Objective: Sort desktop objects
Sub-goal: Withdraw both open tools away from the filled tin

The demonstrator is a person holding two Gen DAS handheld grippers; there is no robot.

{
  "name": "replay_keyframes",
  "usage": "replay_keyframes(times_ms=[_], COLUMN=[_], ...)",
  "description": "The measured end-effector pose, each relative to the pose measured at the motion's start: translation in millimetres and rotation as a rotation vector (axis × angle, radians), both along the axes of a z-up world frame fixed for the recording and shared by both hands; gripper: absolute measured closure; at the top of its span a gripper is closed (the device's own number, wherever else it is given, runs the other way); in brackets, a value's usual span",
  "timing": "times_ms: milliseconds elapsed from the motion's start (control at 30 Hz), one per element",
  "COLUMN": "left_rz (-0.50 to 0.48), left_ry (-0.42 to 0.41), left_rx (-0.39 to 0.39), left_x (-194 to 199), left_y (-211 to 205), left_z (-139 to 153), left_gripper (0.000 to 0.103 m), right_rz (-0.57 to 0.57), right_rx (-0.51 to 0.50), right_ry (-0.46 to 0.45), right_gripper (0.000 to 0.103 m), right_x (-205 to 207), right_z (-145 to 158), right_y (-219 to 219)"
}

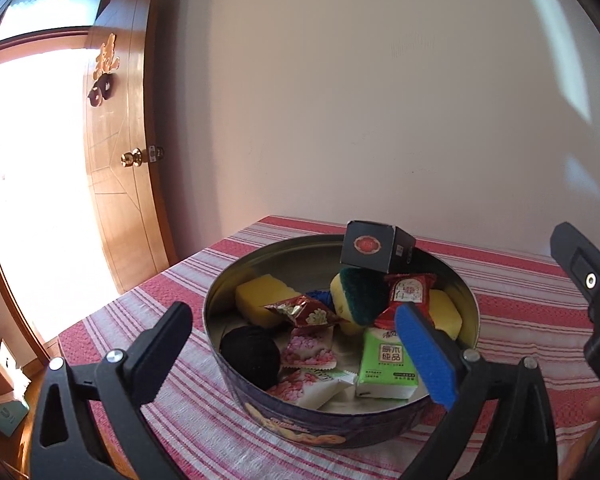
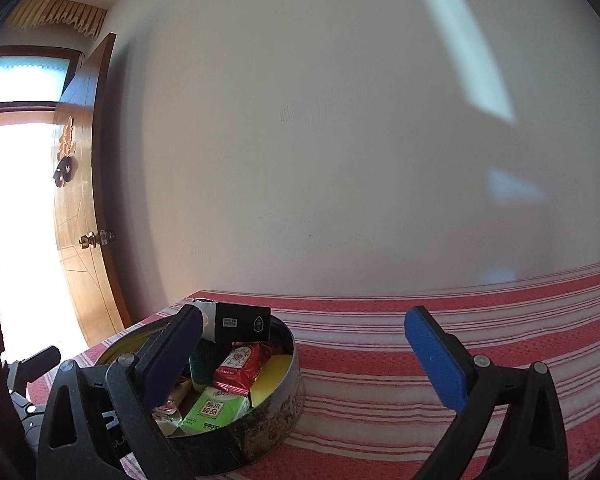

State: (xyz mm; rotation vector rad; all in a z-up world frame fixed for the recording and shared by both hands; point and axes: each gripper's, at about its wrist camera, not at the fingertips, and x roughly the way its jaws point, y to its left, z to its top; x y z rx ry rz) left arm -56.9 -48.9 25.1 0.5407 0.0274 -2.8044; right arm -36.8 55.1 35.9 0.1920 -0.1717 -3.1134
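Covering the table, red striped cloth (image 2: 420, 360), white wall (image 2: 340, 140), open wooden door (image 1: 120, 160), both tools wide, empty

Shiny metal tin (image 1: 220, 300), woven cloth (image 1: 520, 320), glossy wood door (image 1: 120, 200), matt blk box (image 1: 376, 248)

We saw strong daylight pour through the open doorway (image 1: 32, 184) beside the brown wooden door (image 1: 120, 168), blown out to plain white in both views. Pale rectangular light patches (image 2: 464, 48) lay on the cream wall (image 1: 360, 92) well to the right of that door, soft and smeared in the right wrist view. The round dark metal tin (image 1: 466, 300) caught a dull sheen on its inner wall. Fisheye distortion bowed the door, and the corners fell to black.
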Motion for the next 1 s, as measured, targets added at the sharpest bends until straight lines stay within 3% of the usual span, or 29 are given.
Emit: replay_keyframes(times_ms=[233, 433, 600, 1000], left_rz=[0.042, 0.099, 0.099, -0.005], left_ry=[0.033, 0.110, 0.122, 0.062], left_rx=[-0.009, -0.124, -0.130, 0.039], left_x=[20, 44, 53, 47], left_y=[-4, 4, 6, -4], left_z=[11, 24, 32, 29], left_gripper=[0.000, 0.000, 0.000, 0.001], right_rz=[-0.079, -0.101, -0.108, -0.135], right_rx=[0.046, 0.025, 0.037, 0.025], right_ry=[0.049, 0.088, 0.094, 0.106], right_gripper=[0.000, 0.000, 0.000, 0.000], right_x=[42, 71, 87, 106], right_z=[10, 18, 24, 22], right_y=[2, 11, 13, 25])
